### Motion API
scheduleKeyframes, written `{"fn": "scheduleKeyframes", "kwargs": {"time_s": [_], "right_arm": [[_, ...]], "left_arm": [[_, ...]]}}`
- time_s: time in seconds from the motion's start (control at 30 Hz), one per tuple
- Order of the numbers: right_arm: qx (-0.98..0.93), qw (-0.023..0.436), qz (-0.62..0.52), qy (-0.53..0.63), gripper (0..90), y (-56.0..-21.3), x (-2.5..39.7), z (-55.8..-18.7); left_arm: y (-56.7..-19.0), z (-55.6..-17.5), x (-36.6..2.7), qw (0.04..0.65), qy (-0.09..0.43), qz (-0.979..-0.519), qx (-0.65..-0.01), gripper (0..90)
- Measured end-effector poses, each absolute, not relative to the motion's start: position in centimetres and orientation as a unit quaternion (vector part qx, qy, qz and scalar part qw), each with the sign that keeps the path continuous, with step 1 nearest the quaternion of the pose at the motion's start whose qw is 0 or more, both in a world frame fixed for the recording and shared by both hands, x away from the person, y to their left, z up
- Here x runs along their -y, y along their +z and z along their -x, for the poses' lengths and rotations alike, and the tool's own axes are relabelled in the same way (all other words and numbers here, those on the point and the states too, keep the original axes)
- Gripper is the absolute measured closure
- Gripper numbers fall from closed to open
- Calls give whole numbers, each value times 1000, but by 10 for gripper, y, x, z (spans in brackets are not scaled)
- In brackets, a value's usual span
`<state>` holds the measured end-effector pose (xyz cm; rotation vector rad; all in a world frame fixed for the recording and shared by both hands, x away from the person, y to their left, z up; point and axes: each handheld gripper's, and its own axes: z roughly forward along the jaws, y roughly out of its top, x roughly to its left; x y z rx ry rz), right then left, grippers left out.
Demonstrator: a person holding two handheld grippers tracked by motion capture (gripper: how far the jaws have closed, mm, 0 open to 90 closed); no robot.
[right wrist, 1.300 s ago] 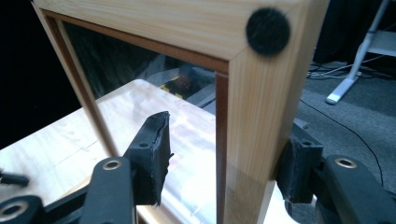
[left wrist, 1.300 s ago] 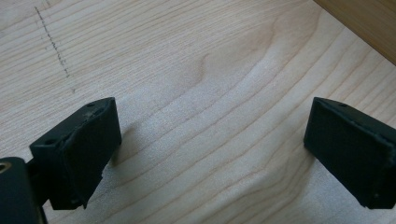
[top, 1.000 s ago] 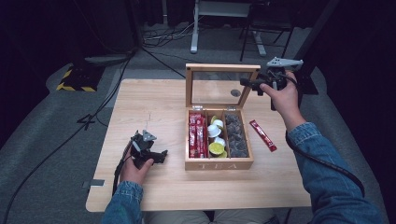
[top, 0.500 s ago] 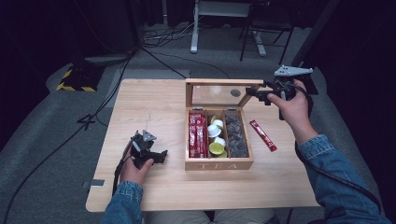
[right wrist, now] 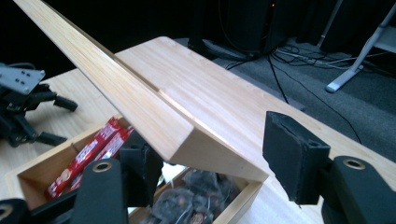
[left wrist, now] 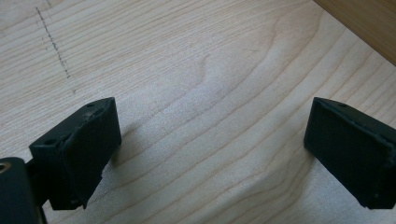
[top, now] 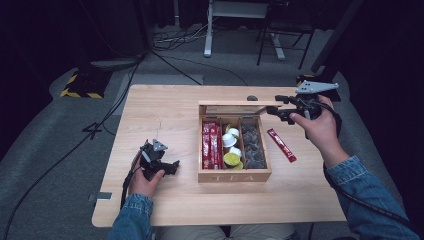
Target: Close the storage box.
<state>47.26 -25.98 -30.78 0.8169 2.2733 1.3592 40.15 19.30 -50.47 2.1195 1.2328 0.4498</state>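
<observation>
A wooden tea box (top: 235, 176) stands mid-table, holding red sachets (top: 211, 145), white and yellow capsules (top: 231, 150) and dark pouches (top: 252, 145). Its hinged lid (top: 235, 104) hangs tilted low over the back of the box. My right gripper (top: 272, 111) is at the lid's right end. In the right gripper view this gripper (right wrist: 215, 163) is open, its jaws on either side of the lid's corner (right wrist: 140, 98). My left gripper (top: 172, 167) rests open on the bare table to the box's left, nothing between its jaws (left wrist: 210, 149).
A red stick packet (top: 281, 145) lies on the table right of the box. A small dark object (top: 252, 98) sits behind the lid. Cables and a stand's feet lie on the floor beyond the table's far edge (top: 200, 86).
The lid has swung down from upright to nearly flat over the box, with my right gripper moving down and forward with it. The left gripper stayed put.
</observation>
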Motion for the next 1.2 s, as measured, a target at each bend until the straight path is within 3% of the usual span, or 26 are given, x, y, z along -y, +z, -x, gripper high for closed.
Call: {"fn": "scheduleKeyframes", "kwargs": {"time_s": [1.2], "right_arm": [[-847, 170, -262, 430, 368, -348, 259, -418]], "left_arm": [[-505, -402, -193, 319, 171, -806, -468, 42]]}}
